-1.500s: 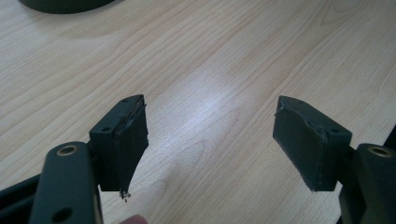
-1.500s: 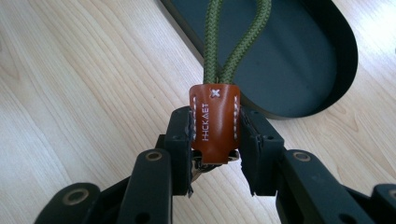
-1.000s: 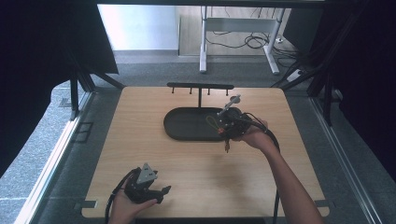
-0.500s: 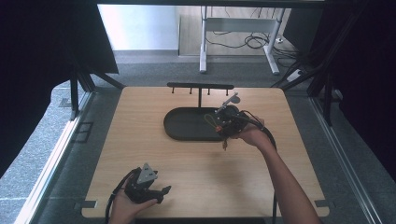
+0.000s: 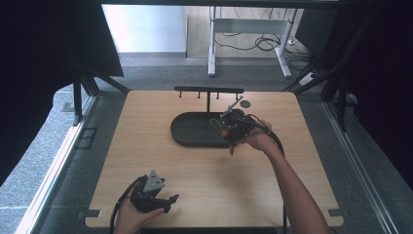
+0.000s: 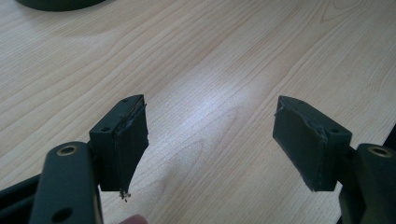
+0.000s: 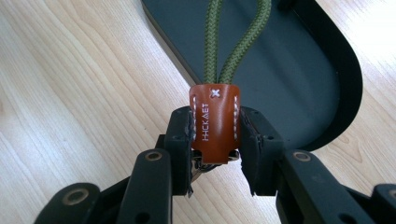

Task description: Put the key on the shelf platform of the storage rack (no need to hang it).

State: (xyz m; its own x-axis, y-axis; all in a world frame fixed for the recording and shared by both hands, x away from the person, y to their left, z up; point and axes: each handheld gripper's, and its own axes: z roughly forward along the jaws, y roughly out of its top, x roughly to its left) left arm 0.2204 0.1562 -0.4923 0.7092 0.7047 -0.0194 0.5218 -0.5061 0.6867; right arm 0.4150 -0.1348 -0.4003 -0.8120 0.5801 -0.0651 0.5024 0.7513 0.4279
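Two hand-held grippers, one clamped and one wide open

The right gripper (image 5: 233,127) was held out over the far middle of the table, the person's right forearm (image 5: 292,185) stretched forward from the lower right and the hand (image 5: 260,140) wrapped round its body; in the right gripper view its black jaws stood clamped tight, pads (image 7: 183,135) pressing inward from both sides. The left gripper (image 5: 168,201) sat low at the near edge in the left hand (image 5: 131,217), pointing rightward, and in the left gripper view its jaws gaped wide with nothing between the pads (image 6: 128,135).
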